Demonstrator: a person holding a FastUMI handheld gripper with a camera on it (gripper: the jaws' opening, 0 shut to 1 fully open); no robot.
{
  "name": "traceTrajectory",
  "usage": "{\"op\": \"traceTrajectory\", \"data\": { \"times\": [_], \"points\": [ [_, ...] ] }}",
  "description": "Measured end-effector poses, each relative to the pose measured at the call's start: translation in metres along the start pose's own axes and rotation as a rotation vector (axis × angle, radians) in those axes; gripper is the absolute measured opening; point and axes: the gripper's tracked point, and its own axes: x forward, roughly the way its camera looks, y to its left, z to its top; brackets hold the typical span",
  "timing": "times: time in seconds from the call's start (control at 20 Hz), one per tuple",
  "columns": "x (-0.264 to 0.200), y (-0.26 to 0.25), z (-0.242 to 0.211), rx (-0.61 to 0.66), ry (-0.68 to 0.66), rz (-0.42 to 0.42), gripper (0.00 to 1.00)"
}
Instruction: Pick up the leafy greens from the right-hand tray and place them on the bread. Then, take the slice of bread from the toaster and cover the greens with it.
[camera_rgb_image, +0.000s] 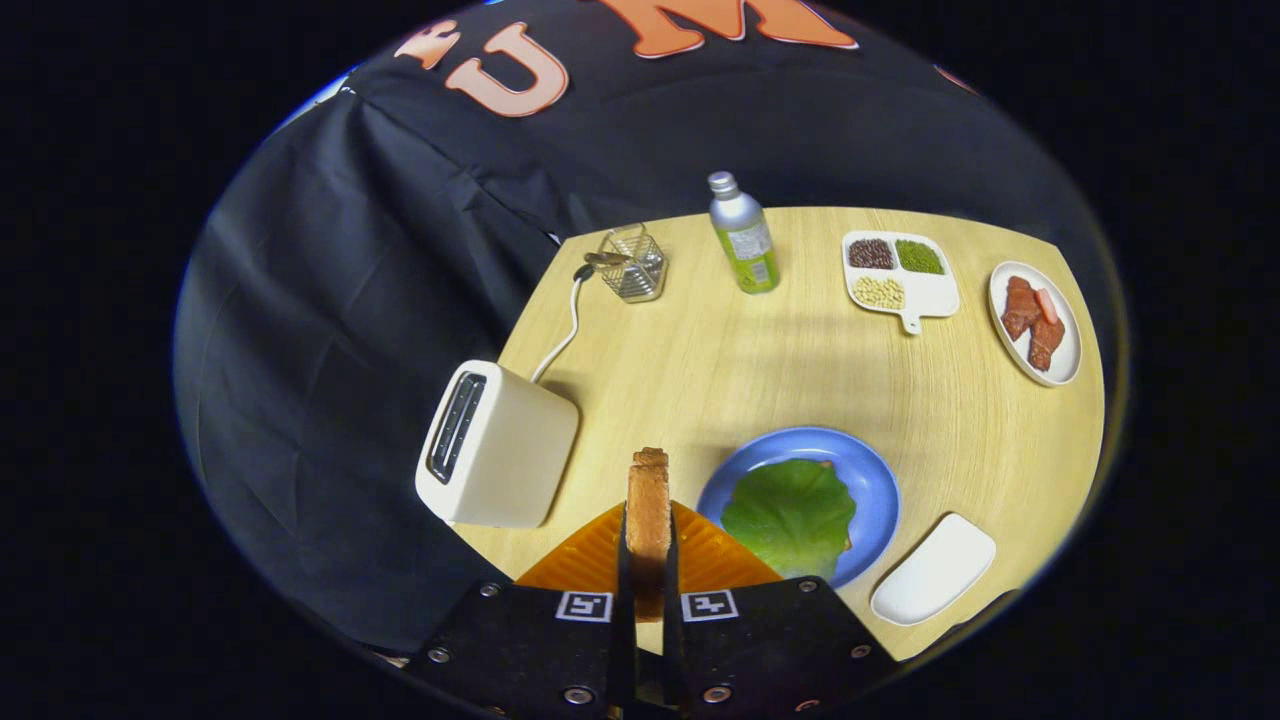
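Note:
My gripper (648, 570) is shut on a slice of toasted bread (649, 510), which stands on edge between the two fingers, high above the table. Below and just to the right of the fingers lies a blue plate (868, 470) with a green leaf (790, 515) spread over the bread; only a sliver of that bread shows at the leaf's edge. The cream toaster (495, 445) stands to the left of the fingers, its slots dark. An empty white tray (935, 568) lies to the right of the blue plate.
An orange ridged board (590, 560) lies under the fingers at the table's near edge. Farther off stand a wire basket (633, 262), a silver bottle (743, 235), a divided dish of beans (900, 275) and a plate of meat slices (1035, 322). The toaster's cord (568, 330) runs back.

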Motion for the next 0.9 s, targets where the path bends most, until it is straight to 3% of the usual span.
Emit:
{"op": "traceTrajectory", "data": {
  "times": [0.2, 0.5, 0.7, 0.85, 0.9],
  "points": [
    [0.02, -0.032, -0.02, -0.021, 0.046, -0.017, 0.11],
    [0.049, -0.058, -0.041, -0.018, 0.09, 0.035, 0.11],
    [0.062, -0.083, -0.049, -0.056, 0.104, -0.001, 0.11],
    [0.071, -0.102, -0.052, -0.098, 0.098, -0.061, 0.18],
    [0.073, -0.107, -0.05, -0.112, 0.089, -0.081, 0.27]
  ]
}}
